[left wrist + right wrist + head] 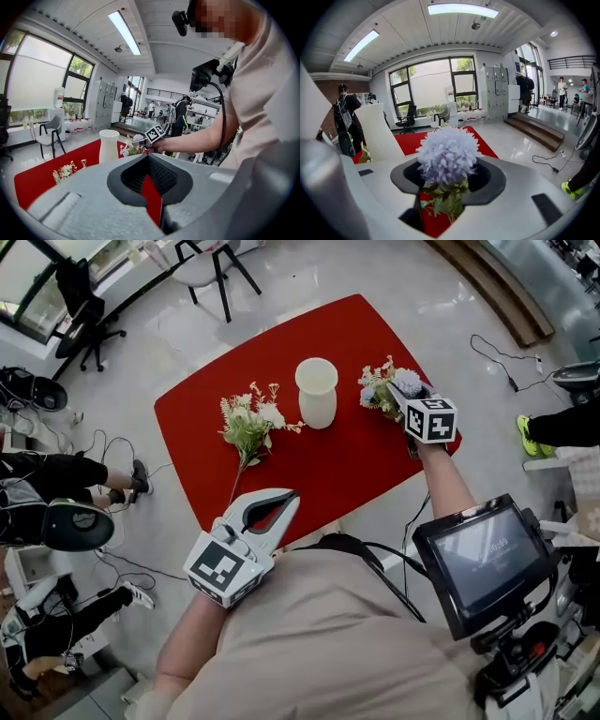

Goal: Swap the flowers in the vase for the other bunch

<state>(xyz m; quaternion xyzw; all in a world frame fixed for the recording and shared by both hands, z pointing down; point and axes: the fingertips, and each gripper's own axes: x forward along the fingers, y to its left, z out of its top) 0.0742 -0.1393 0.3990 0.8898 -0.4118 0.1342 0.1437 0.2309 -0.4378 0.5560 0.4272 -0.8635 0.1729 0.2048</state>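
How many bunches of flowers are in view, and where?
2. The cream bunch lies on the red table left of the vase; the lilac bunch is right of the vase, between the jaws of the right gripper. None appears hidden.

An open office or lab hall is on show: tall windows (436,86) are ranged along one wall, grey lockers (499,91) are stood beside them, a black swivel chair (80,306) is parked on the polished floor (450,306), cables (497,357) are trailed across it, and strip lights (124,33) are fitted overhead.

Matt vase (317,392), poss. ceramic, glossy floor (441,306)
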